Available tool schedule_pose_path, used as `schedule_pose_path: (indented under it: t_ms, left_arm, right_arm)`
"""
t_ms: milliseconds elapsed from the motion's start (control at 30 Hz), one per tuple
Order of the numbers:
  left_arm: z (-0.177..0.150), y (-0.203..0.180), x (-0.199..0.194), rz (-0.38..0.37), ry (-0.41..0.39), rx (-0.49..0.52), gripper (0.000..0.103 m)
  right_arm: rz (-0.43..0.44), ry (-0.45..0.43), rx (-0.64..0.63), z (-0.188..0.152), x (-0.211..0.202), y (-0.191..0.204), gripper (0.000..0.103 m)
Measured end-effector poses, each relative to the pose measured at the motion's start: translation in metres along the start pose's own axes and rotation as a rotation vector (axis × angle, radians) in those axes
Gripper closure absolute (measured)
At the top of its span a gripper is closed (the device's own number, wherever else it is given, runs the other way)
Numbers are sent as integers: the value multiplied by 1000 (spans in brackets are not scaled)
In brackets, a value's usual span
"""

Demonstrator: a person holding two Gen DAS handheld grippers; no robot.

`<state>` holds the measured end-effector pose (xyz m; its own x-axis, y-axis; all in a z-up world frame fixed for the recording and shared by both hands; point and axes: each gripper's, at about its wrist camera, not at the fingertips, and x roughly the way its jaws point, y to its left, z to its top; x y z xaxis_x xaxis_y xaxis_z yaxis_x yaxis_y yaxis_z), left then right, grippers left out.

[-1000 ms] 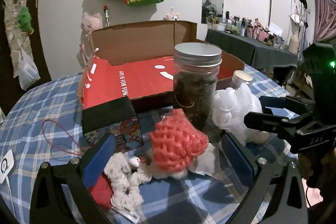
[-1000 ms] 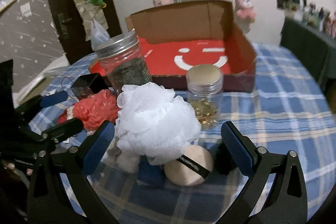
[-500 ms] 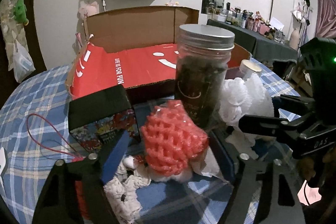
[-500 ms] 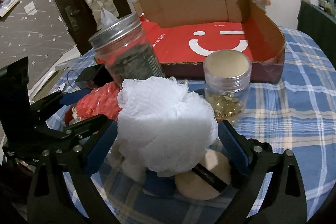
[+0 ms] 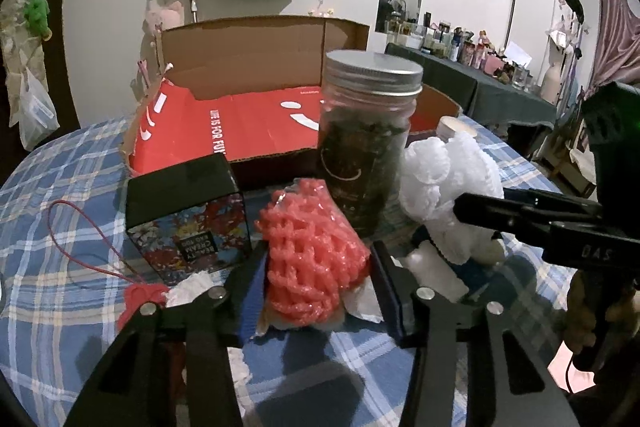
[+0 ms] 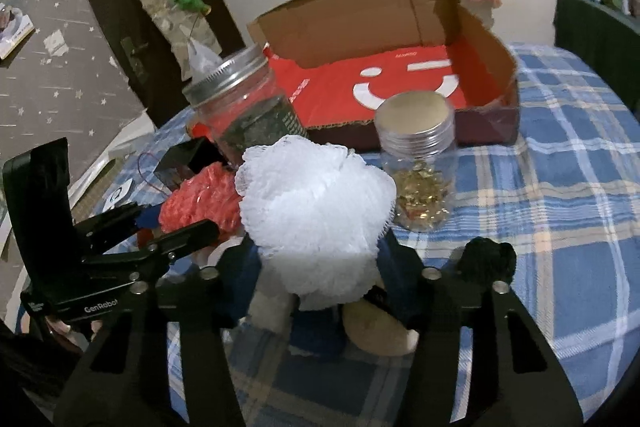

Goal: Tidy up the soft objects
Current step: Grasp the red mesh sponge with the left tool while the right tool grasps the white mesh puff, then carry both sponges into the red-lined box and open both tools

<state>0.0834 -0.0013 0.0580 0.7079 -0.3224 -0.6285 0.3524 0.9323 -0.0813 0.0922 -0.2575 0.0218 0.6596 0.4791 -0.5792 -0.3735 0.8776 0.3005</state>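
Closing left gripper jaws onto red foam net; closing right gripper jaws onto white mesh puff. Nothing resting in cardboard box yet; transferring both probably pending.

Two lidded jars, black box

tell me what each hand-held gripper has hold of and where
Left hand-held gripper, jaws closing: the red foam net, pads on its two sides. Right hand-held gripper, also closing: the white mesh puff, at its lower sides.
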Motion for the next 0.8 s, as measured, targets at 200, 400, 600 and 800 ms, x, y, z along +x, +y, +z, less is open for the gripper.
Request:
schedule_pose_path:
  t_ms: [200, 400, 600, 800]
  left_arm:
    - [1, 7, -13, -8, -19, -19, 53]
    - [9, 10, -34, -15, -63, -1, 53]
    - [30, 17, -46, -17, -78, 22, 53]
    - [61, 31, -51, -52, -75, 38, 53]
  right_arm:
    - [-44, -56, -45, -5, -17, 11, 59]
    - [-59, -81, -66, -3, -33, 15, 59]
    - [-69, -110, -97, 9, -48, 18, 59]
    - [-83, -145, -152, 36, -63, 21, 59]
